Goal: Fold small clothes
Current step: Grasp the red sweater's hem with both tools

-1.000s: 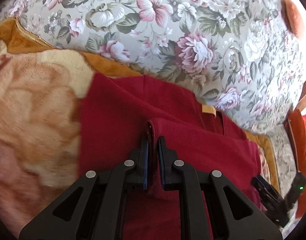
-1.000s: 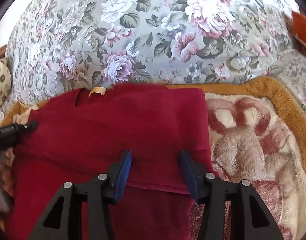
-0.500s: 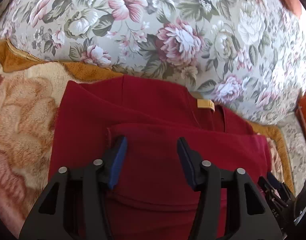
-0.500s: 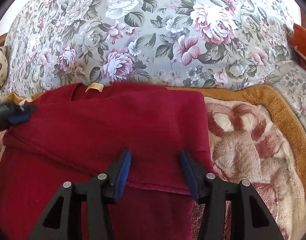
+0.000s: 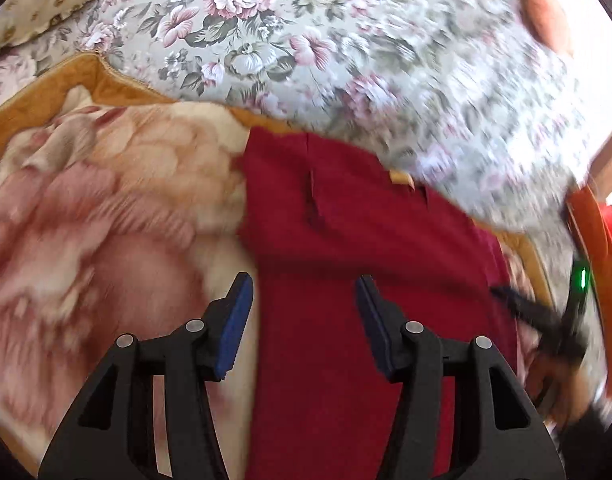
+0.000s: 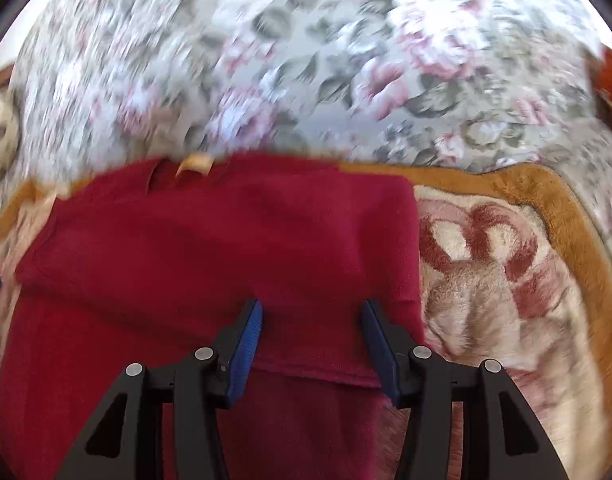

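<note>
The red garment (image 5: pixel 346 260) lies flat on a plush blanket (image 5: pixel 106 240) with a pink flower print and an ochre border. In the left wrist view it runs from the centre down to 6 o'clock. Its tan neck label (image 5: pixel 402 179) sits at its upper edge, at about 1 o'clock from centre, hard against the floral cushion (image 5: pixel 346 60) that fills the top of both views.

The left gripper (image 5: pixel 304 292) has just been opening its jaws; they stand spread now, with the garment's left edge below the gap and nothing pinched. The left blue pad (image 5: pixel 236 320) is over the blanket, the right one over red cloth. The right gripper shows as a dark blurred shape at 4 o'clock, a green light beside it.

In the right wrist view the garment (image 6: pixel 226 248) spreads from 9 o'clock to the centre, a folded layer with a hem crossing just at the fingertips. The right gripper (image 6: pixel 312 320) has its jaws spread over that folded layer, gripping nothing. The label (image 6: pixel 194 162) lies at 11 o'clock. Both views are smeared by motion blur.
</note>
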A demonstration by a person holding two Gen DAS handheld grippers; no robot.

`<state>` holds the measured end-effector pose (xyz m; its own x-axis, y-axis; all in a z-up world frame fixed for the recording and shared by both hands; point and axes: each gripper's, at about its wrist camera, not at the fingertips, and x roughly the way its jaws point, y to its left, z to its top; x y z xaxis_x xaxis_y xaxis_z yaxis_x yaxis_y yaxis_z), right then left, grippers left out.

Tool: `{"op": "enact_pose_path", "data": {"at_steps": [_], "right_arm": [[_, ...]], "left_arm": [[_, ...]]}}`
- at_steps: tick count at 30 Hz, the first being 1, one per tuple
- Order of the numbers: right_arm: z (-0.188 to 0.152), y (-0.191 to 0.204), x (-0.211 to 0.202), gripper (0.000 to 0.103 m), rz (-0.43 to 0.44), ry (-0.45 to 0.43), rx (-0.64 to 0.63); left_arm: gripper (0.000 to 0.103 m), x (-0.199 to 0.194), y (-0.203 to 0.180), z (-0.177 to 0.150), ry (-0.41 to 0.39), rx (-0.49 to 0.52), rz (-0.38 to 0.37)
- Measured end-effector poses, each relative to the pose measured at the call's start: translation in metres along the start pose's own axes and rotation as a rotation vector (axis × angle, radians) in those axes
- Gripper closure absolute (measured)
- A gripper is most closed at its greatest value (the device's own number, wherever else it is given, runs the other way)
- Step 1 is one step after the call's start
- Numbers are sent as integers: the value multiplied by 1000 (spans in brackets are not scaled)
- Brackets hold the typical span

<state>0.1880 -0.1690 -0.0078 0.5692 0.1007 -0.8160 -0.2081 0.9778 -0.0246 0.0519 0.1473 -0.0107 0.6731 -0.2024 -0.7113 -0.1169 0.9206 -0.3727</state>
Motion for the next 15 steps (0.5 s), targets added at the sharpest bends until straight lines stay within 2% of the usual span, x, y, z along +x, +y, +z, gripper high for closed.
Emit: {"op": "enact_pose_path", "data": {"at_steps": [2, 4, 6, 7, 9, 11, 15], "right_arm": [[-9, 6, -22, 53, -16, 21, -67], [-28, -9, -72, 53, -16, -53, -92], [-53, -22, -114, 53, 80, -102, -83], [-69, -26, -130, 52, 147, -100, -69], [-101, -27, -149, 52, 239, -58, -31], [-131, -24, -159, 52, 282, 2, 15], [-181, -33, -161, 52, 393, 89, 181]], "left_arm": [[43, -18, 8, -24, 4, 18, 23], [43, -34, 27, -47, 24, -18, 38], [43, -42, 46, -69, 99, -80, 26], [43, -47, 54, -81, 122, -96, -9], [43, -61, 58, -99, 125, -79, -47], [43, -72, 57, -114, 150, -68, -84], [43, -80, 57, -139, 225, -115, -194]]}}
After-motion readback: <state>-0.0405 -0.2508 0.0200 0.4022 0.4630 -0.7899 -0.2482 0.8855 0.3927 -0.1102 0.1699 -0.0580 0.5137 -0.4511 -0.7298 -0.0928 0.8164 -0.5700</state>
